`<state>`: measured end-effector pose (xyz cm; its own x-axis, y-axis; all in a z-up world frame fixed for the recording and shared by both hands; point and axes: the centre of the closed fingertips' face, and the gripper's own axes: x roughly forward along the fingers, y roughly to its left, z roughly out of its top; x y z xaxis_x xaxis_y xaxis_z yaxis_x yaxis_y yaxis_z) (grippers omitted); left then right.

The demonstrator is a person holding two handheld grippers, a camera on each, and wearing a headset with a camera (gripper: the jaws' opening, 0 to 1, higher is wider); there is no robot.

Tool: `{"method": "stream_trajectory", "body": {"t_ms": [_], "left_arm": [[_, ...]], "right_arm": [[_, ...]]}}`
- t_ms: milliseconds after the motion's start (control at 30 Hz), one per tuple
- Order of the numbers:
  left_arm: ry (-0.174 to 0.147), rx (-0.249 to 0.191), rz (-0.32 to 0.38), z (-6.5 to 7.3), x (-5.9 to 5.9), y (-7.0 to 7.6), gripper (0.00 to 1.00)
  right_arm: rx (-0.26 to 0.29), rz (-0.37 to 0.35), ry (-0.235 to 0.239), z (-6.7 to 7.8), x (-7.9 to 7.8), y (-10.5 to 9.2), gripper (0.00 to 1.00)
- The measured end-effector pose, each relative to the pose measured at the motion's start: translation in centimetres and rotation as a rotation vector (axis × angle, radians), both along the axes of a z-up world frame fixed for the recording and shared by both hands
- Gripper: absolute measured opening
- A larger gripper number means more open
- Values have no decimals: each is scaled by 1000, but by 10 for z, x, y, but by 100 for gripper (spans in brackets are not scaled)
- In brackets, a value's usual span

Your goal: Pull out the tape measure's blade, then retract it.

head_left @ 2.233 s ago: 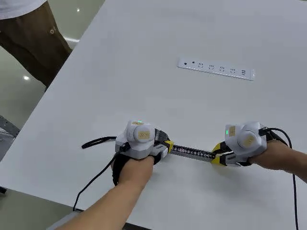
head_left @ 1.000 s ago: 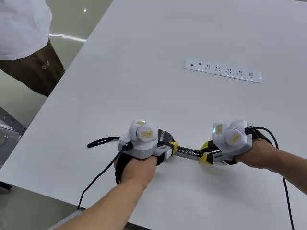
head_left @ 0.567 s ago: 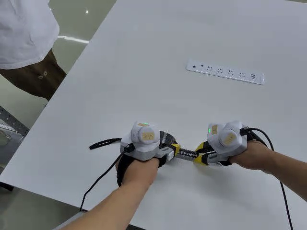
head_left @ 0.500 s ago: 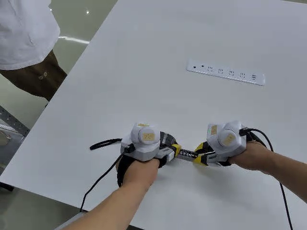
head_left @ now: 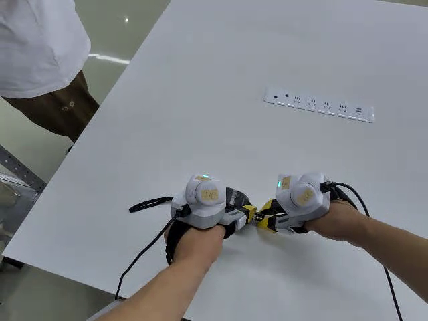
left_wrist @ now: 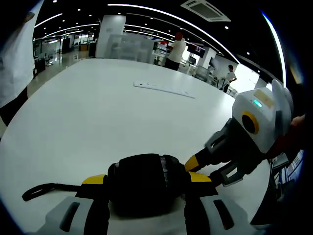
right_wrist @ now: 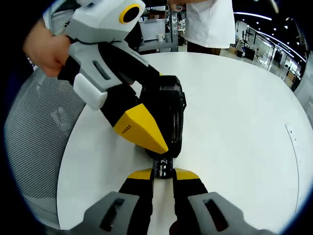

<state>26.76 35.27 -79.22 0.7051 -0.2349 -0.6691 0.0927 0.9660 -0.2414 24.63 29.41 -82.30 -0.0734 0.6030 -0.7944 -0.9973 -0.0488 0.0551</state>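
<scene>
The black tape measure case (left_wrist: pixel 144 181) (right_wrist: pixel 164 115) (head_left: pixel 235 200) lies on the white table, and my left gripper (left_wrist: pixel 146 183) (head_left: pixel 244 212) is shut on it from both sides. A very short stretch of blade (right_wrist: pixel 162 169) (head_left: pixel 255 217) sticks out of the case. My right gripper (right_wrist: pixel 162 175) (head_left: pixel 264 221) is shut on the blade's end, its yellow tips close to the case. In the left gripper view the right gripper (left_wrist: pixel 215 156) comes in from the right, almost touching the case. A black wrist strap (head_left: pixel 148 202) (left_wrist: pixel 46 190) trails from the case to the left.
A white power strip (head_left: pixel 319 105) (left_wrist: pixel 164 89) lies further back on the table (head_left: pixel 214 100). A person in a white shirt (head_left: pixel 40 47) stands off the table's left edge. Black cables (head_left: pixel 140 254) run from both grippers toward the near edge.
My right gripper has moved left toward the case, still shut on the blade's end. The visible blade has shortened from a long strip to a stub. The left gripper has held still.
</scene>
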Motion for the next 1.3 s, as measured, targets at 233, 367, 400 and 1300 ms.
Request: {"method": "stream_trajectory", "body": {"t_ms": [233,367,400,1300], "left_arm": [[-1,-4,-2,0,0,0,58],[-2,-5,-4,0,0,0,58],[-1,-6,-3,0,0,0,58],[2,-1,3,-1,-1,-1,61]], "right_arm": [[3,-10,-4,0,0,7,11],[1,-15,-10,-1,0,10,11],[1,-16,-11,-1,0,11,11],[-14,-74,-15,-3,3,12,13]]}}
